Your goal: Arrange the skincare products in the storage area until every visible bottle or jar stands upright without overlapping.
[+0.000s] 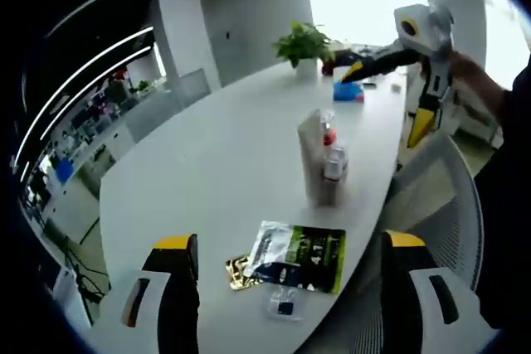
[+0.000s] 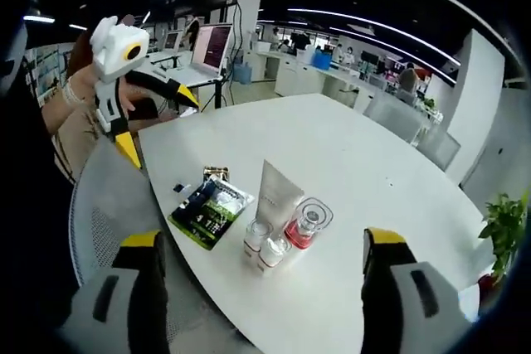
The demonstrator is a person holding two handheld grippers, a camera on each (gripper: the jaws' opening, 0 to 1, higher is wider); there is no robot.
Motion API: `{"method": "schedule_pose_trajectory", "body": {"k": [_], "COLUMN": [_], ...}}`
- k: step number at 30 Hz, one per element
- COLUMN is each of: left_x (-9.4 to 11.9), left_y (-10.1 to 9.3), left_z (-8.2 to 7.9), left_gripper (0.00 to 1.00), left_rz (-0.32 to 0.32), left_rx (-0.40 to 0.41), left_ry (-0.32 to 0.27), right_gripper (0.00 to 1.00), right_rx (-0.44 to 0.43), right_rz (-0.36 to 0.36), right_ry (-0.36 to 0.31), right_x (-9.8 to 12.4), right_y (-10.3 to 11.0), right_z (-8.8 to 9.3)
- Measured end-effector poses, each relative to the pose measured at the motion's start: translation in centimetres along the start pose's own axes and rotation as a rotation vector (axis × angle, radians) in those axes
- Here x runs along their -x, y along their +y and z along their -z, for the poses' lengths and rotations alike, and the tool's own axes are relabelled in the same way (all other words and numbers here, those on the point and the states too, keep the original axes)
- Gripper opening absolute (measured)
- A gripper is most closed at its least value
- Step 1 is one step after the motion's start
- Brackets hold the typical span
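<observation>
While tube (image 2: 278,196) stands upright, bottles (image 2: 274,248) adjoin.

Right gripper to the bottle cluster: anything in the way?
Nothing visible. In the right gripper view, bare table lies between the open right gripper and the bottles. The sachet lies to their left, off the path.

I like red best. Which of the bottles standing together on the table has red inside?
The round clear bottle with the clear cap, right of the tall white tube. Its lower part looks red; the two small bottles beside it look clear or white.
</observation>
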State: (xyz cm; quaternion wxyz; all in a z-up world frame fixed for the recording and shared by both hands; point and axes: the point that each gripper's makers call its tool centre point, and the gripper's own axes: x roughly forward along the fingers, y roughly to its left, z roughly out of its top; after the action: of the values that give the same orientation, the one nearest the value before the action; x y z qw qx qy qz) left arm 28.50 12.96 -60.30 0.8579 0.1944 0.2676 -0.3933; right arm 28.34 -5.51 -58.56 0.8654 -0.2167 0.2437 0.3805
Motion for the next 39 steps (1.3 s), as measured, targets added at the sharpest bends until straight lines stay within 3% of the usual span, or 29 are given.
{"method": "schedule_pose_trajectory", "body": {"k": [8, 19, 23, 33, 39], "left_x": [1.0, 1.1, 1.0, 0.1, -0.7], "left_y": [0.3, 0.6, 0.5, 0.7, 0.6], "left_z": [0.9, 1.0, 1.0, 2.3, 2.7], "left_gripper": [0.97, 0.97, 0.97, 0.97, 0.97], "left_rz": [-0.023, -0.028, -0.022, -0.021, -0.002], "left_rx": [-0.001, 0.033, 0.039, 0.051, 0.063], "left_ry": [-0.004, -0.03, -0.033, 0.005, 0.019], "right_gripper": [1.0, 1.0, 1.0, 0.99, 0.84], "right_rx": [0.007, 0.054, 0.068, 0.078, 0.087], "right_rz": [-0.004, -0.008, 0.0, -0.071, -0.123], "right_ry": [-0.006, 0.005, -0.029, -0.095, -0.109], "right_x": [-0.2, -0.7, -0.7, -1.7, -2.3], "right_y": [0.3, 0.4, 0.4, 2.6, 3.9], "right_z": [-0.3, -0.5, -1.4, -3.6, -4.4]}}
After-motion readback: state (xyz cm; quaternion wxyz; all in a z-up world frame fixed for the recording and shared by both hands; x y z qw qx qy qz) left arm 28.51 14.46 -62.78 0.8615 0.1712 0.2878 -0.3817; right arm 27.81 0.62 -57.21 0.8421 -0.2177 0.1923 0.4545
